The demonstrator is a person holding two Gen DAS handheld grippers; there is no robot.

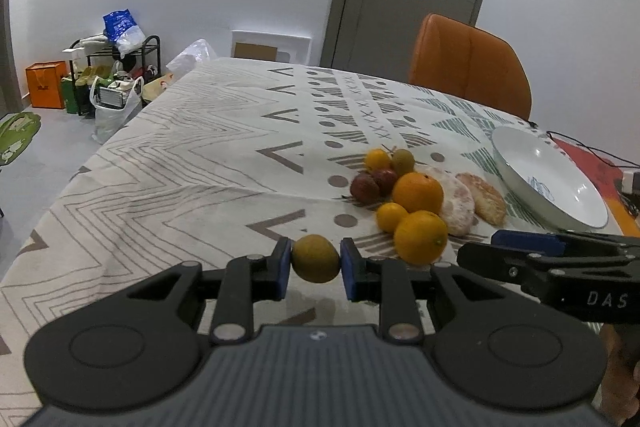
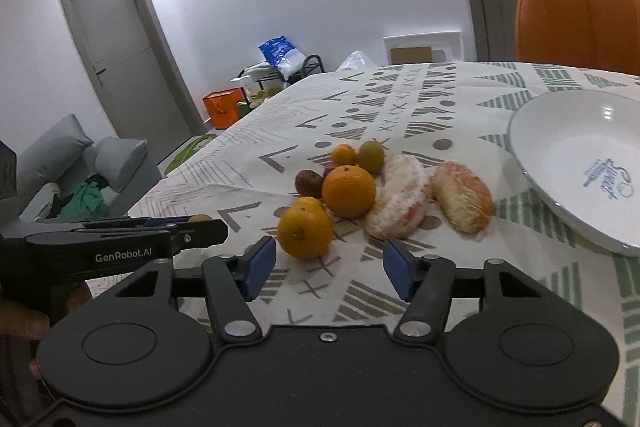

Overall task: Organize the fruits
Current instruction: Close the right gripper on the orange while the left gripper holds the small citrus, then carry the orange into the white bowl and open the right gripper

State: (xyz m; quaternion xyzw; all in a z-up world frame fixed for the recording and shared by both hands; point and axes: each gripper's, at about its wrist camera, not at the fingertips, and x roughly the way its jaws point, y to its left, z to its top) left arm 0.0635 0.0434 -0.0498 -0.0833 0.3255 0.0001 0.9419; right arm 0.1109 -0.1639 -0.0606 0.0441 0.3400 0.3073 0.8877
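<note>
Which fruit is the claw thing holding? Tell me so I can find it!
Start at the big white plate on the patterned tablecloth, then look past the pile of oranges beside it toward the near table edge. There the left gripper pinches one small round fruit between its blue pads. It is dull yellow-green, not bright orange, and sits apart from the pile.

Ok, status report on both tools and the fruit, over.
Left tool shut on a greenish-yellow fruit. Right tool open, empty. Fruit pile on tablecloth, white plate empty. Nothing blocking.
</note>
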